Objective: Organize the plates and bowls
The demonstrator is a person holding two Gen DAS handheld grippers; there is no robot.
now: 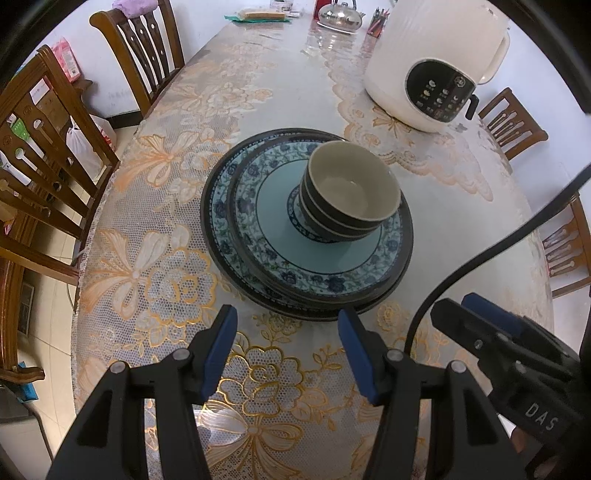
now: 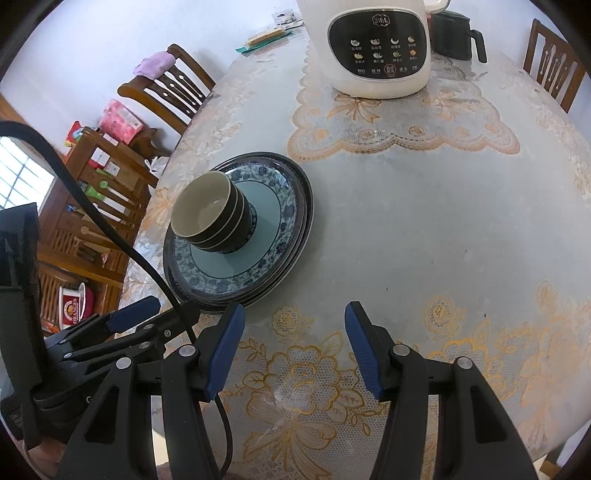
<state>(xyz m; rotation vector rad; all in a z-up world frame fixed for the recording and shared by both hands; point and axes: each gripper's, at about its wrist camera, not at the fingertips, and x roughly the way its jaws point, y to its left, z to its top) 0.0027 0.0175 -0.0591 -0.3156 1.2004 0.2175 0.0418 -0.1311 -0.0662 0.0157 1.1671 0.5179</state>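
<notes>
A stack of blue floral plates (image 1: pixel 258 229) lies on the lace tablecloth, with a stack of dark bowls (image 1: pixel 351 192) with cream insides standing on top. In the right wrist view the plates (image 2: pixel 280 221) and bowls (image 2: pixel 210 214) sit to the left. My left gripper (image 1: pixel 288 317) is open and empty, just short of the plates' near rim. My right gripper (image 2: pixel 293 314) is open and empty over bare tablecloth, right of the plates. The right gripper also shows in the left wrist view (image 1: pixel 491 332), and the left gripper in the right wrist view (image 2: pixel 136 310).
A white rice cooker (image 1: pixel 436 62) stands behind the plates to the right. A steel kettle (image 1: pixel 340 14) and a pen pot are at the far end. Wooden chairs (image 1: pixel 44 177) line the table. A black cable (image 1: pixel 480 251) hangs near my right gripper.
</notes>
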